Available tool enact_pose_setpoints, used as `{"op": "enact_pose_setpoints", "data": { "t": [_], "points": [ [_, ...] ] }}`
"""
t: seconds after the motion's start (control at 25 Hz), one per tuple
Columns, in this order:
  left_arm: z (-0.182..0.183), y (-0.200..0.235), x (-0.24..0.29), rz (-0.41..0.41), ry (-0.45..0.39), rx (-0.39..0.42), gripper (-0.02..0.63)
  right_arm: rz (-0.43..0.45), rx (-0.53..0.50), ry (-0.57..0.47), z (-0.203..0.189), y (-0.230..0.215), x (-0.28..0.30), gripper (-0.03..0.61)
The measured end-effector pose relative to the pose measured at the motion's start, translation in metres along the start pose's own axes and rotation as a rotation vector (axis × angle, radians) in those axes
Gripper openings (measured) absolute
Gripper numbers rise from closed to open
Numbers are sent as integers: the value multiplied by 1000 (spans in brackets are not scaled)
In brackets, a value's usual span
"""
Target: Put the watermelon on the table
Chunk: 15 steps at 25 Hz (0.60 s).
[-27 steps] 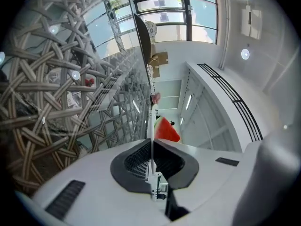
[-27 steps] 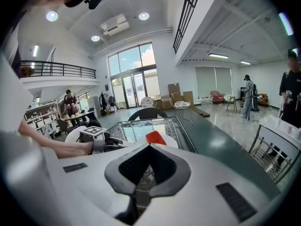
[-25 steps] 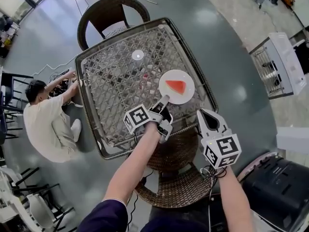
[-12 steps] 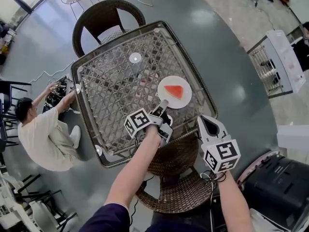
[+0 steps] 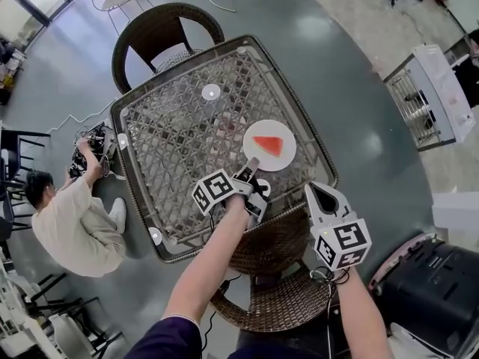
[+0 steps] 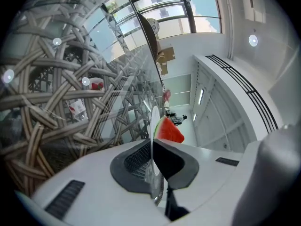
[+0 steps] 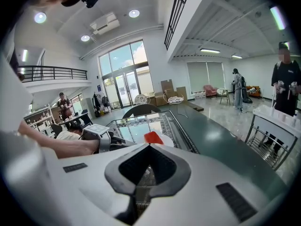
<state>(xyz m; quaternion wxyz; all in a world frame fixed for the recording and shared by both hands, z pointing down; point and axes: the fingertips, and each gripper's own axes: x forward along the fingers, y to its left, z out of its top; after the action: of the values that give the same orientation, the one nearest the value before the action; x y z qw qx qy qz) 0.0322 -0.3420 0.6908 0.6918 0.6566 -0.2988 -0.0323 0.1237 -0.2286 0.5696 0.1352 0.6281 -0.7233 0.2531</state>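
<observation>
A person [image 5: 71,219] sits on the floor left of the glass-topped wicker table [image 5: 172,148]; the left gripper [image 5: 252,163] is clamped on the near rim of a white plate [image 5: 284,131] lying flat over the table's near right part; the watermelon slice [image 5: 269,145] lies at the plate's middle; the right gripper [image 5: 313,191], jaws together and empty, hovers at the table's near edge, above a wicker chair [image 5: 273,249].

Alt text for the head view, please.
Seen from above, the left gripper grips the rim of a white plate carrying watermelon over a glass-topped wicker table. The right gripper hangs shut and empty to its right.
</observation>
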Motion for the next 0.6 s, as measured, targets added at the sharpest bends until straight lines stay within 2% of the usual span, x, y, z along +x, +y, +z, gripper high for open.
{"op": "enact_pose_setpoints", "data": {
  "t": [0.2,0.48,0.6],
  "points": [
    [1,3,1,68,2,91,15,-5,6,0,-3,-2,-4,2],
    [1,8,1,251,33,247,38,-4,9,-6,-1,0,-8,2],
    [1,10,0,301,43,294,45,-6,13,-11,-1,1,-9,2]
  ]
}}
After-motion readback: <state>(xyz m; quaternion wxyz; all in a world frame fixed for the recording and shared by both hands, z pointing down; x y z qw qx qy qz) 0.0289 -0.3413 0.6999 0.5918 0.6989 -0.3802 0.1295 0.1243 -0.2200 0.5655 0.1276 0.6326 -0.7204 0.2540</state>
